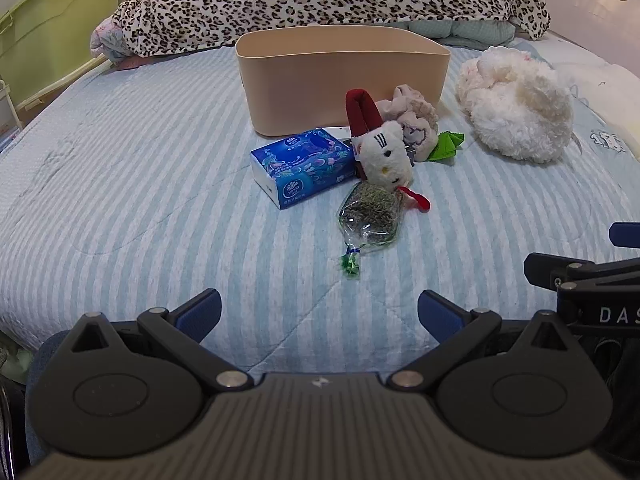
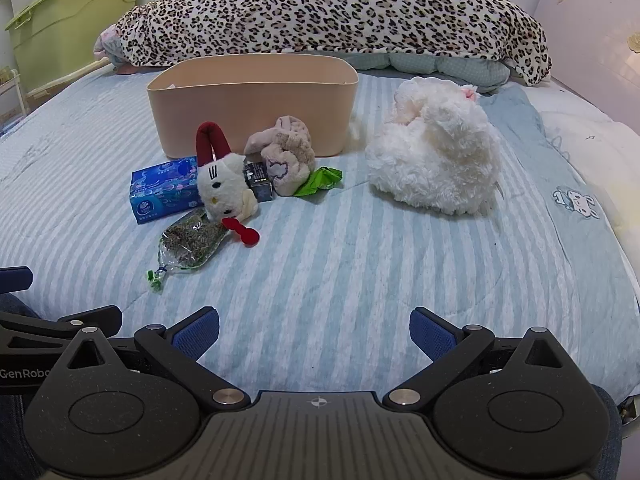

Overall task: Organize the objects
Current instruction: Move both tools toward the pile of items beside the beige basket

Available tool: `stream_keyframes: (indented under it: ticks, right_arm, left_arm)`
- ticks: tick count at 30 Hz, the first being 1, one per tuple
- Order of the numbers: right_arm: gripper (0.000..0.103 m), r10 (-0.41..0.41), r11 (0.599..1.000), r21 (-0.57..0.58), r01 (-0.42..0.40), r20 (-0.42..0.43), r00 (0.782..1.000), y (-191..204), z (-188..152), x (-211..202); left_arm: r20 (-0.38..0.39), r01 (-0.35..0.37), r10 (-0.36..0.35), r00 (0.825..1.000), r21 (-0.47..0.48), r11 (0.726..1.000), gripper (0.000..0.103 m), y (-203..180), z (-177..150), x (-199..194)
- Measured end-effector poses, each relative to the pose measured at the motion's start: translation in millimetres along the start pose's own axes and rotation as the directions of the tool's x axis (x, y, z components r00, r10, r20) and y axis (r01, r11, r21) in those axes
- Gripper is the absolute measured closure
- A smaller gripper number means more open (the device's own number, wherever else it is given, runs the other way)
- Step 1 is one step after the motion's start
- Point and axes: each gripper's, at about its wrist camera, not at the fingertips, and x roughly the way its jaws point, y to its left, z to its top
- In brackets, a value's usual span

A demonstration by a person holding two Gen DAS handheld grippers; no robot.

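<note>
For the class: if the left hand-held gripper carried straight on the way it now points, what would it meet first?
Probably the striped bedspread itself. The left hand-held gripper is open and angled down at bare cover. Beyond that spot the nearest item is the clear bag of dried herbs, but depth is hard to judge here.

A bed [image 2: 360, 280] with a blue-striped cover carries a beige bin [image 2: 252, 108], tissue pack [image 2: 160, 192], cat plush [image 2: 224, 188], herb bag [image 2: 192, 240], green wrapper [image 2: 320, 180], white fluffy toy [image 2: 436, 164] and leopard blanket [image 2: 320, 12].
</note>
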Motion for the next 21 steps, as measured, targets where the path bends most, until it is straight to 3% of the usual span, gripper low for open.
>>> stream_keyframes:
  ticks: [21]
  right_arm:
    - [0.0, -0.012, 1.0, 0.001, 0.012, -0.009, 1.0, -2.4, 1.2, 6.2]
  left_arm:
    - [-0.018, 0.002, -0.002, 1.0, 0.0, 1.0, 0.0, 2.1, 0.0, 9.1]
